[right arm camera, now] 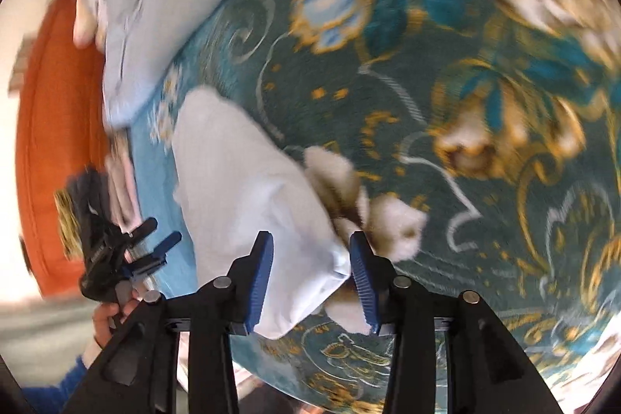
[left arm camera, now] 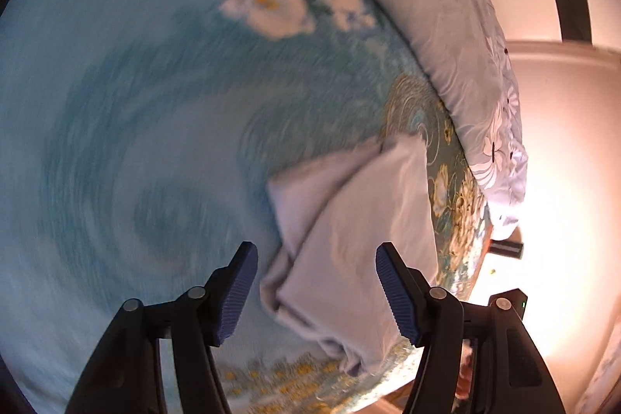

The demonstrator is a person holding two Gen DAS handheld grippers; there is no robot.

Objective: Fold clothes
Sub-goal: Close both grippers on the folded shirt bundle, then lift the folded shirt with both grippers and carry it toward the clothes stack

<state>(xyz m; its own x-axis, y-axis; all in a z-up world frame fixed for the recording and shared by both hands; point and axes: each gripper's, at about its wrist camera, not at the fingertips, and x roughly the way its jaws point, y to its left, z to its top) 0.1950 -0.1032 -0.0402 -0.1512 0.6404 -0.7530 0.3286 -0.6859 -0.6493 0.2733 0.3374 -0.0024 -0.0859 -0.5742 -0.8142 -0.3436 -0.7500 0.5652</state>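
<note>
A pale lilac folded garment (left arm camera: 349, 239) lies on the teal flowered bedspread (left arm camera: 116, 103) near the bed's edge. My left gripper (left arm camera: 316, 258) is open above its near part, the cloth showing between the blue pads, touching neither. In the right wrist view the same garment (right arm camera: 240, 189) lies on the bedspread (right arm camera: 465, 181). My right gripper (right arm camera: 310, 247) is open with the garment's near corner between its pads. The left gripper (right arm camera: 155, 239) shows there at the left, held in a hand. Both views are motion-blurred.
A light blue pillow (left arm camera: 446, 26) lies along the bed's far side, also in the right wrist view (right arm camera: 147, 6). An orange headboard or chair (right arm camera: 50, 142) stands at the left. The bed edge and a bright floor (left arm camera: 562, 200) lie to the right.
</note>
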